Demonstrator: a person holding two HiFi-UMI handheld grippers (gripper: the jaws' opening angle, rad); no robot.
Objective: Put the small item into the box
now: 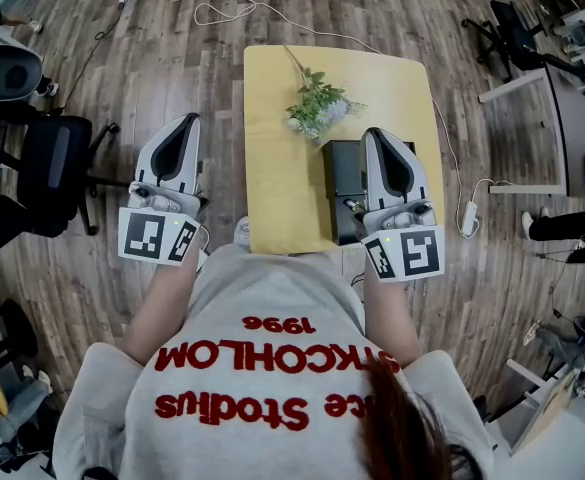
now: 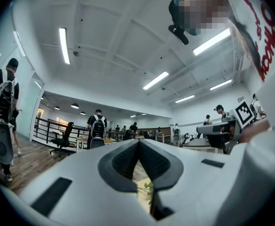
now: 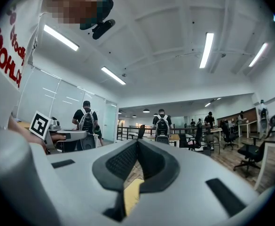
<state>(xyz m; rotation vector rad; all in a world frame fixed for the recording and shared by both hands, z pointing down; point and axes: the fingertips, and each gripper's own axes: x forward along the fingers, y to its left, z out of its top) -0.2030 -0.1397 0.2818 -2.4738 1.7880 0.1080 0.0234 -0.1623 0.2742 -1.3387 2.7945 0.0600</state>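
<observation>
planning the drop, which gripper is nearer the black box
Right. The right gripper is above the box; the left gripper is beyond the table's left edge, over the floor.

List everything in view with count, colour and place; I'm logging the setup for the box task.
table: 1, yellow, on the wood floor in front of the person
plant sprig: 1, green with pale flowers, on the table's far half
box: 1, black, near right part of the table, partly under the right gripper
cable: 1, white, on the floor beyond the table
office chairs: at least two, black, on the floor at the left
sweatshirt: 1, grey with red lettering, on the person
left gripper: 1, white and grey, shut and empty, left of the table
right gripper: 1, white and grey, shut and empty, over the box
</observation>
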